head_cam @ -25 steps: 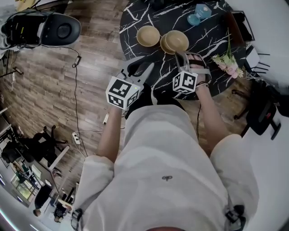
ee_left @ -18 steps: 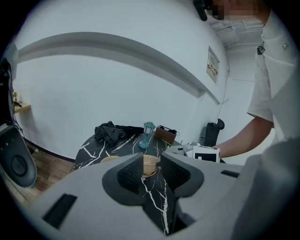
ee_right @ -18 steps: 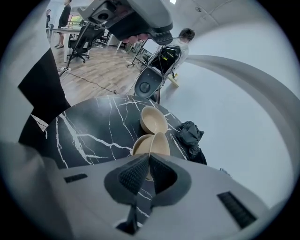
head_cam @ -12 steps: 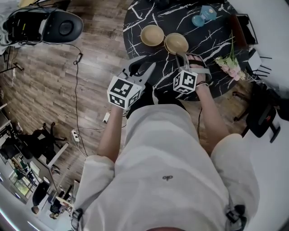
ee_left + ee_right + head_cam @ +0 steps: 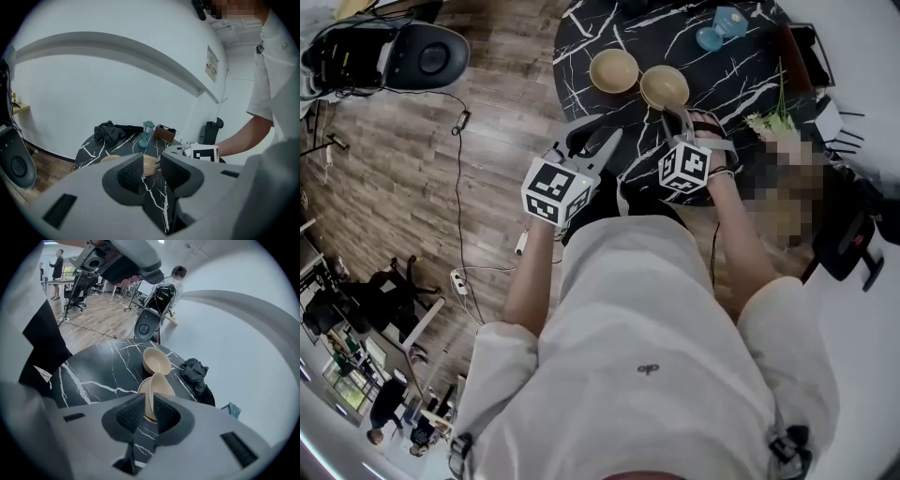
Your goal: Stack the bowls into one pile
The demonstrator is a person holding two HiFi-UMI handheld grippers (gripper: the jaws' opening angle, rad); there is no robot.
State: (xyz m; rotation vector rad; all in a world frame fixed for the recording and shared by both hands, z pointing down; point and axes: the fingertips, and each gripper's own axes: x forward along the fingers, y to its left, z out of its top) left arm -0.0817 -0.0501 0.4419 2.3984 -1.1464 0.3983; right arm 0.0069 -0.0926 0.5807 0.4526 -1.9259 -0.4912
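My right gripper (image 5: 149,409) is in the lower middle of its view. Its jaws have just been opening, and now they stand a little apart. The edge of the top bowl (image 5: 158,389) is between them, but the pads do not squeeze it. That bowl leans inside the bottom bowl (image 5: 142,388). The lone bowl (image 5: 157,361) sits just behind them on the black table (image 5: 93,371). In the head view the pile (image 5: 666,86) is at the top, right of the middle. The lone bowl is just to its left. My left gripper (image 5: 151,163) is low in its view. Its jaws are apart with nothing between them. It is near the table's edge.
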